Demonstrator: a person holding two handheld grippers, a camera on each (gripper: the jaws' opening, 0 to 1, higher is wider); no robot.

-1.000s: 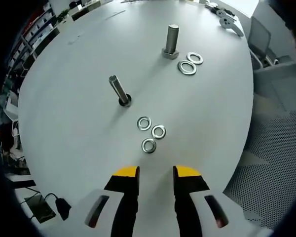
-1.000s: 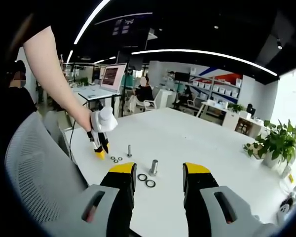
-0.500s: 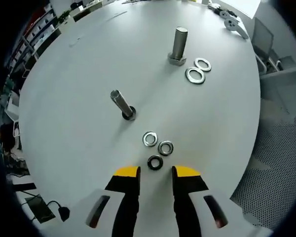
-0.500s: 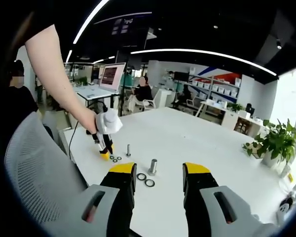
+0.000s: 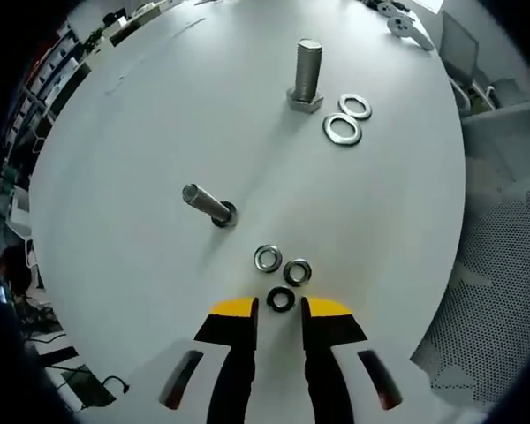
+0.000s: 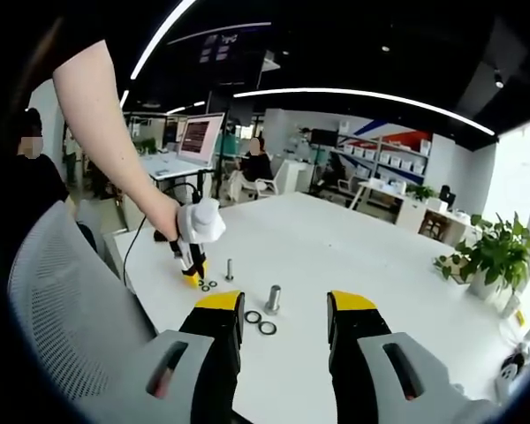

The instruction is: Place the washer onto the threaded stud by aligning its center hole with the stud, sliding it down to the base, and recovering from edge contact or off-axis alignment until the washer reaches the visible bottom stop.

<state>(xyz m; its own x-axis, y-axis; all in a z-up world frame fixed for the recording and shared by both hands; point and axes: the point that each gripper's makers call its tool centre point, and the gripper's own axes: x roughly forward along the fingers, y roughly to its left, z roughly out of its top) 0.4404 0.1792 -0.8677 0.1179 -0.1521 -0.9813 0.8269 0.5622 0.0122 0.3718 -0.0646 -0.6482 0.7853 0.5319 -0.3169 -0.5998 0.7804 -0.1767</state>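
Observation:
Three small washers lie close together on the white table. The nearest small washer lies flat between the yellow tips of my left gripper, whose jaws are narrowly open with a thin gap on each side of it. The other two small washers lie just beyond. Behind them stands the thin threaded stud. In the right gripper view, the left gripper points down at the small washers beside the stud. My right gripper hovers open and holds nothing.
A thick bolt stands head-down farther back, with two large washers beside it. A mesh chair is at the table's near edge. A potted plant stands off to the right.
My left gripper has dropped toward the table over the nearest small washer, and its jaws have narrowed around it. The right gripper has stayed put.

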